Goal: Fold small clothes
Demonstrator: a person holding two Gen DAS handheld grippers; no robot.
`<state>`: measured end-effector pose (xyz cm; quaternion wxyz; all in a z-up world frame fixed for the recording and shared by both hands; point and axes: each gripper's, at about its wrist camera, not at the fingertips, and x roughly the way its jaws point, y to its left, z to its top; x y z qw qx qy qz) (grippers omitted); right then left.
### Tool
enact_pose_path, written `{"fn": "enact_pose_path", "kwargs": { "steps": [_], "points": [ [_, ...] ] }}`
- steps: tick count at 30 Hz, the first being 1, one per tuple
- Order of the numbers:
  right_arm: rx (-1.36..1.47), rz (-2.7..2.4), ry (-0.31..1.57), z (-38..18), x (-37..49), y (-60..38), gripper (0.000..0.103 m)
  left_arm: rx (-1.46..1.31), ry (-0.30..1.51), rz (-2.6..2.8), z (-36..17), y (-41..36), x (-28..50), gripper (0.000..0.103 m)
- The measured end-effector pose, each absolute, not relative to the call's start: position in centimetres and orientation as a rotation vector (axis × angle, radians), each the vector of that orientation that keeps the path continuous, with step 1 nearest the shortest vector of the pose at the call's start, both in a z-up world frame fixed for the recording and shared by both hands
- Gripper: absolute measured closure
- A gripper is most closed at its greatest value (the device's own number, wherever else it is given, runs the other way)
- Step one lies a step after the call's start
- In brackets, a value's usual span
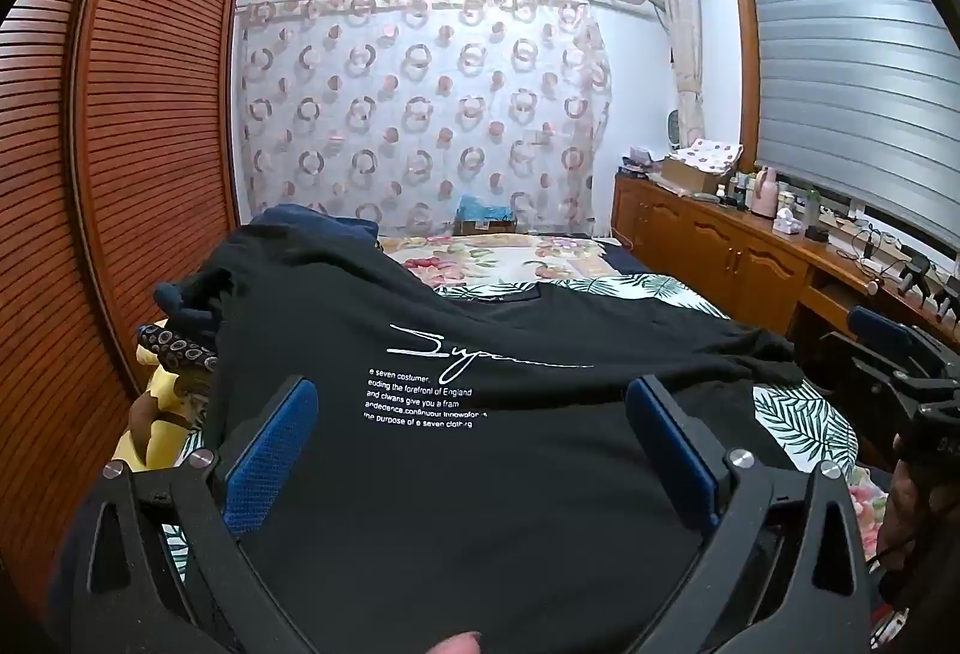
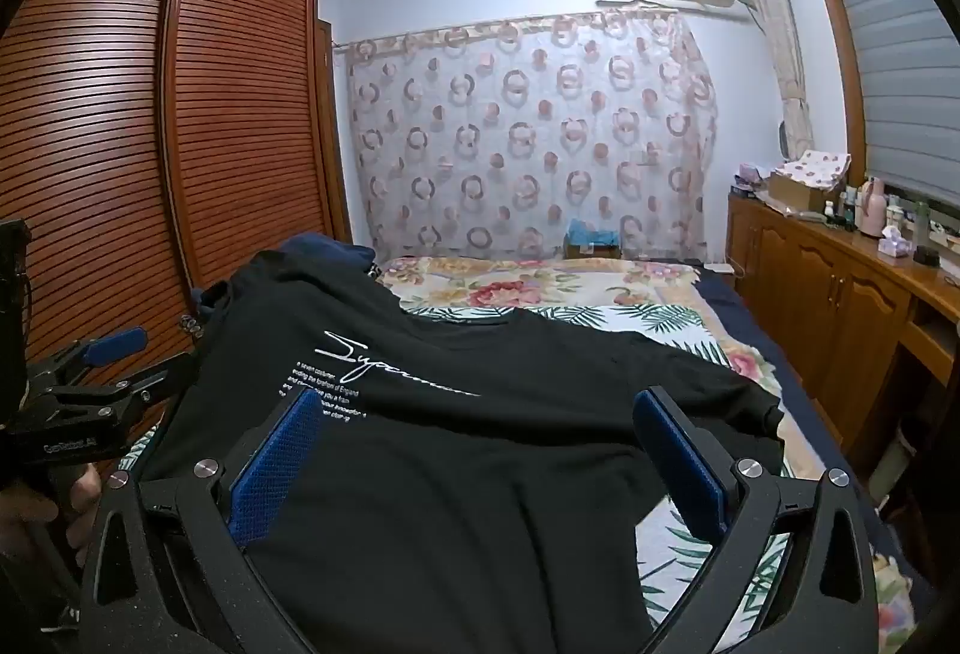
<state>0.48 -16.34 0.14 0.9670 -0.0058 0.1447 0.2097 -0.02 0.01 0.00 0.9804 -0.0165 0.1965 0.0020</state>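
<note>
On the bed, the black shirt lies at twelve o'clock; my left tongs and right tongs are spread, so I should pinch the hem evenly.

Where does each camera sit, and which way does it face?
Left wrist: on the left claw, facing along the bed over the black T-shirt; the right claw shows at right.
Right wrist: on the right claw, facing likewise; the left claw shows at left.
Shared: T-shirt, patterned curtain, both claws open.

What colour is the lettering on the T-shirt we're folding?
White, on the black T-shirt; the lettering reads clearest in the left wrist view.
</note>
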Motion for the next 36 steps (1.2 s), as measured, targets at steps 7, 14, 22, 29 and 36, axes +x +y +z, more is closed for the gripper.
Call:
{"fn": "enact_pose_path", "kwargs": {
  "steps": [7, 14, 22, 29, 36],
  "points": [
    [-0.006, 0.421, 0.289, 0.1, 0.5, -16.4, 0.0, -0.021, 0.393, 0.008, -0.1, -0.3, 0.2, 0.0],
    [-0.003, 0.416, 0.291, 0.2, 0.7, -16.1, 0.0, -0.03, 0.386, 0.006, 0.3, -0.4, -0.1, 0.0],
    [0.001, 0.417, 0.282, 0.2, 0.3, -16.4, 0.0, -0.032, 0.377, 0.005, 1.6, -0.3, -0.6, 0.0],
    [0.001, 0.417, 0.281, 0.2, 0.3, -16.5, 0.0, -0.032, 0.355, -0.001, 1.5, -0.8, -1.3, 0.0],
    [0.002, 0.416, 0.281, 0.2, 0.4, -16.5, 0.0, -0.031, 0.355, -0.001, 1.6, -0.9, -1.3, 0.0]
  ]
}}
